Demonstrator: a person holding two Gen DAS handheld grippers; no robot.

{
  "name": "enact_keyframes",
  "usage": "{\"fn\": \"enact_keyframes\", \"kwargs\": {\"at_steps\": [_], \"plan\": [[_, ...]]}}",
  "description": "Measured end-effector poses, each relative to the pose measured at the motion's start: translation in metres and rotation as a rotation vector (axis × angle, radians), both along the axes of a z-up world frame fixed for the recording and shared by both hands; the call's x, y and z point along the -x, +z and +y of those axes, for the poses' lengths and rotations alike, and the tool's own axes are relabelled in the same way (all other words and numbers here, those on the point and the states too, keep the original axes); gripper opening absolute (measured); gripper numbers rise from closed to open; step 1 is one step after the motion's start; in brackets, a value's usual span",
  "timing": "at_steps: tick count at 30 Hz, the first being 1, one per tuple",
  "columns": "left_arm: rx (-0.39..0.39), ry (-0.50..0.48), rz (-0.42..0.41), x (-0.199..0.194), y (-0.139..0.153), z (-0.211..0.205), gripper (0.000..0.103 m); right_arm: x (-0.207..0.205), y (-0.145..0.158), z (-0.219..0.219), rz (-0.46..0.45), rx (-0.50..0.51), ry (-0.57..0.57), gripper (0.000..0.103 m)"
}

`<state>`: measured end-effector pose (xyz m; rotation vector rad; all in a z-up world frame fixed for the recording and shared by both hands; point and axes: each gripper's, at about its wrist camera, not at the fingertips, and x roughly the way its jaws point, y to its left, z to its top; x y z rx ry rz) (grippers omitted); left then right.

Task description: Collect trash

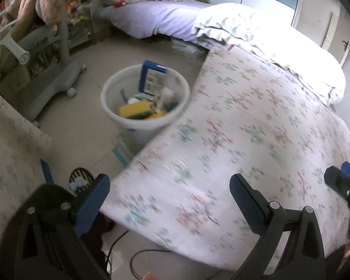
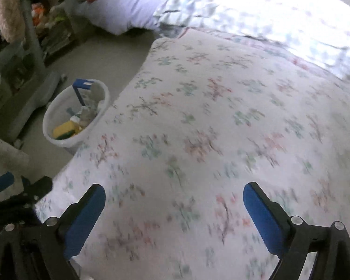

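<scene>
Left wrist view is mostly bed: a big flowered bedsheet (image 1: 256, 128) fills the middle and right, blurry, with a rumpled white quilt (image 1: 268, 37) piled further back and a lilac sheet (image 1: 156, 21) beyond that. On the left, on the floor, there's some grey wheeled stand (image 1: 58, 81) with plush stuff draped over it.

The trash so far sits in a white bucket (image 1: 109, 107) on the floor, right against the edge of the bed. Inside it you can make out a blue box (image 1: 155, 75) standing up on end, a yellow sponge (image 1: 134, 109) and some smaller bits too blurry to call.

The left gripper (image 1: 169, 192) hangs over the near corner of the bed, jaws spread wide, nothing in them. The right gripper (image 2: 173, 200) is the same deal in its own view, wide apart over the flowery sheet, holding nothing. Its fingertip (image 1: 338, 182) pokes in at the right edge of the left view.
</scene>
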<state>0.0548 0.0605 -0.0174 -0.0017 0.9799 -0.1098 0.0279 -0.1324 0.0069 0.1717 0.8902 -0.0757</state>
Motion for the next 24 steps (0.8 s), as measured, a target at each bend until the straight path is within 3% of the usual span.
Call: {"fn": "enact_keyframes", "kwargs": {"at_steps": [7,12,24], "plan": [[-0.035,0.000,-0.035,0.021,-0.001,-0.021,0.103,0.028,-0.021,0.001,-0.026,0.108,-0.046,0.100],[-0.025,-0.003,-0.064,0.023,0.003,-0.025,0.103,0.030,-0.023,-0.010,-0.064,0.114,-0.085,0.100],[-0.021,-0.031,-0.062,0.023,0.001,-0.033,0.103,0.022,-0.030,-0.013,-0.057,0.086,-0.106,0.100]]}}
